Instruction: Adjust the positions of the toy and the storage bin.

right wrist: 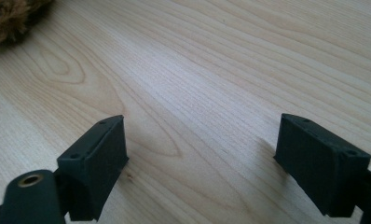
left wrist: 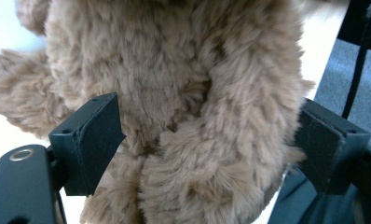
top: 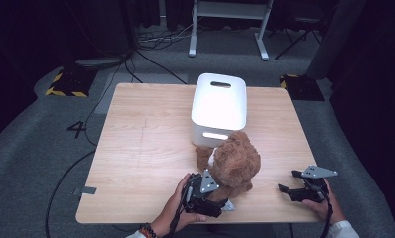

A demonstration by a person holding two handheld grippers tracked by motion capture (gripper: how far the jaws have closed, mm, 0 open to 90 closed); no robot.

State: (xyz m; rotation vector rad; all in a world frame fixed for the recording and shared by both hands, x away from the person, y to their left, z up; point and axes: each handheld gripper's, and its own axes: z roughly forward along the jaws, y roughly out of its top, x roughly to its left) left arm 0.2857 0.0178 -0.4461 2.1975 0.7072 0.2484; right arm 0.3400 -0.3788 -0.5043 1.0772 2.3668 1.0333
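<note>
Left gripper (top: pixel 211 194) jaws around bear (top: pixel 233 162) on desk (top: pixel 141 148), right gripper (top: pixel 296 186) jaws apart, bin (top: pixel 219 106) behind

A wooden table (top: pixel 136 148) stands on grey carpet (top: pixel 32 148). Beyond its far edge, black cables (top: pixel 151 39) trail across the floor near the white legs of a frame (top: pixel 225 29). Two yellow-and-black striped blocks (top: pixel 69 82) sit on the floor, one off each far corner of the table. A number 4 (top: pixel 78 129) is marked on the carpet to the left.
</note>
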